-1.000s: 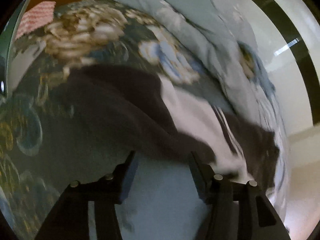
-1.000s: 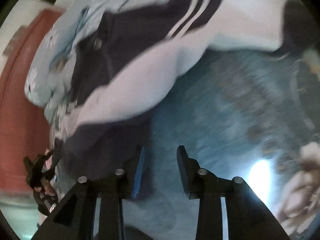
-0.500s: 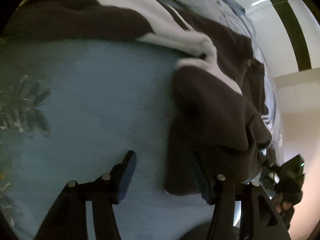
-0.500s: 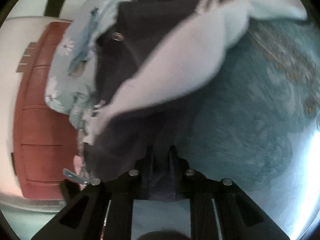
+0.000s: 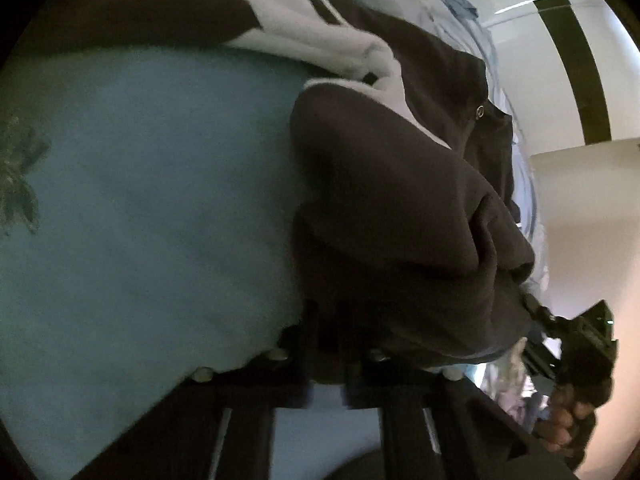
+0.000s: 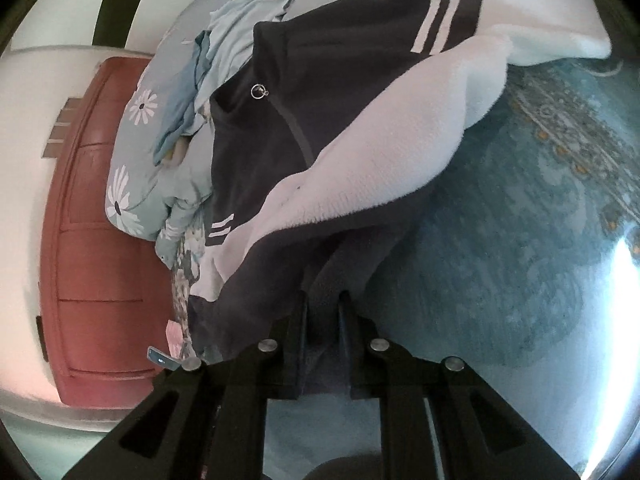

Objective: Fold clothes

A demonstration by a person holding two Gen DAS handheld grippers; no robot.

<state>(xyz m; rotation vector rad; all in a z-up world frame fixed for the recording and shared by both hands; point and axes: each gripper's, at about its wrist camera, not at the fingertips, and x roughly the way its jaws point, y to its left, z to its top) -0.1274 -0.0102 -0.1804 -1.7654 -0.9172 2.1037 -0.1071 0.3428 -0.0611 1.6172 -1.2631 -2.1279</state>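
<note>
Both grips were on the dark fleece jacket (image 6: 280, 92), which lay on the teal bedspread (image 6: 500, 280); left gripper (image 5: 326, 344) had just clamped its hem; right gripper (image 6: 323, 320) pinched a fold. Risk: both bites looked shallow, so thick fleece could slip out on lifting; the white lining (image 6: 380, 160) might bunch, skewing the fold.

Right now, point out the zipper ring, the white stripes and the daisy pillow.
zipper ring (image 6: 259, 91), right wrist view, on the metal loop.
white stripes (image 6: 434, 8), right wrist view, on the striped band.
daisy pillow (image 6: 132, 184), right wrist view, on its flowered cover.
</note>
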